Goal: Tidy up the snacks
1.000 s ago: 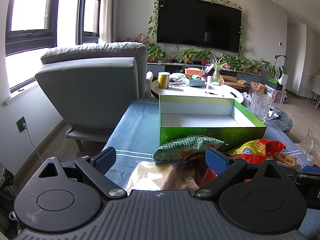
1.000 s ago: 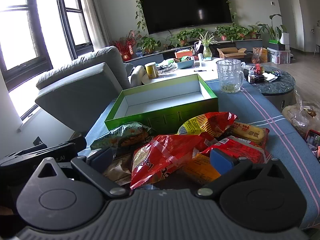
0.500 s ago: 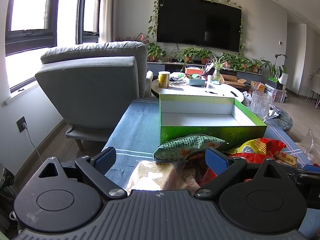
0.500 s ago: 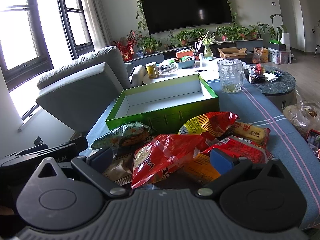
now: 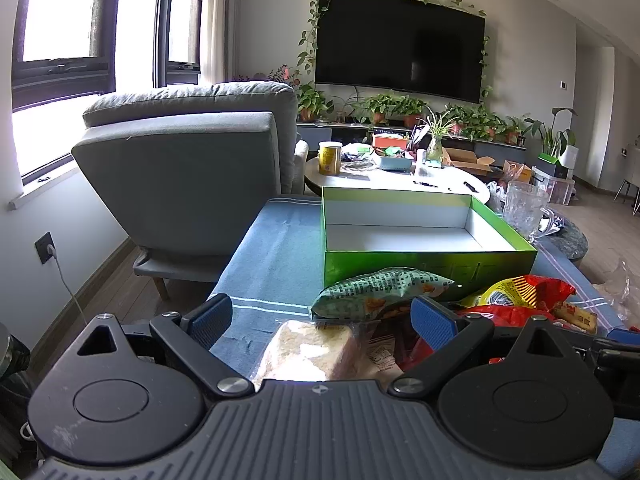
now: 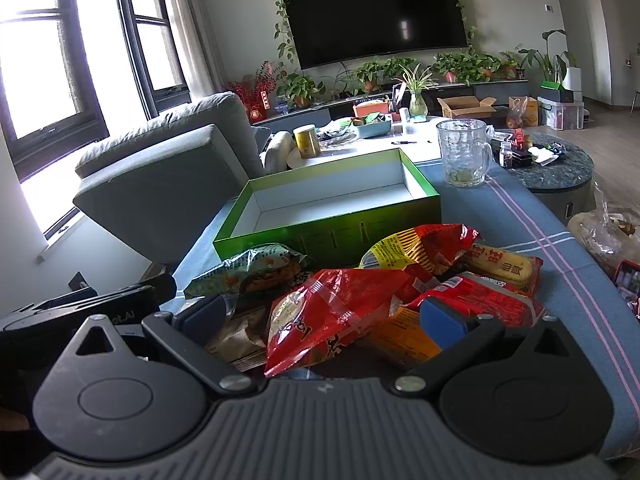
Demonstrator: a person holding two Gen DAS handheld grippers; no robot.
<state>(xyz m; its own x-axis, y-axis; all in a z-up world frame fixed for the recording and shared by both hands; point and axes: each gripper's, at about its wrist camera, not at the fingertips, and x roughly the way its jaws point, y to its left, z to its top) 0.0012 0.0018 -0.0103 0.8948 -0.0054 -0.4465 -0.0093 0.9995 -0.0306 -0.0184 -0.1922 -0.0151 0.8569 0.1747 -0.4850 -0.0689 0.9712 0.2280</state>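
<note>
A pile of snack bags lies on the blue-covered table in front of an empty green box (image 5: pixel 424 236) (image 6: pixel 332 208). My left gripper (image 5: pixel 322 316) is open, its jaws on either side of a clear bag of pale bread (image 5: pixel 312 354), just behind a green snack bag (image 5: pixel 380 290). My right gripper (image 6: pixel 320 314) is open around a red snack bag (image 6: pixel 320 320). Beside it lie the green bag (image 6: pixel 256 272), a red-and-yellow bag (image 6: pixel 420 248), a yellow packet (image 6: pixel 504 268) and a red packet (image 6: pixel 484 300).
A glass jug (image 6: pixel 464 154) stands right of the box. A grey armchair (image 5: pixel 192 168) is to the left. A white coffee table (image 5: pixel 392 178) with a yellow tin (image 5: pixel 330 158) lies behind. The left gripper's body (image 6: pixel 80 308) shows at the right view's left edge.
</note>
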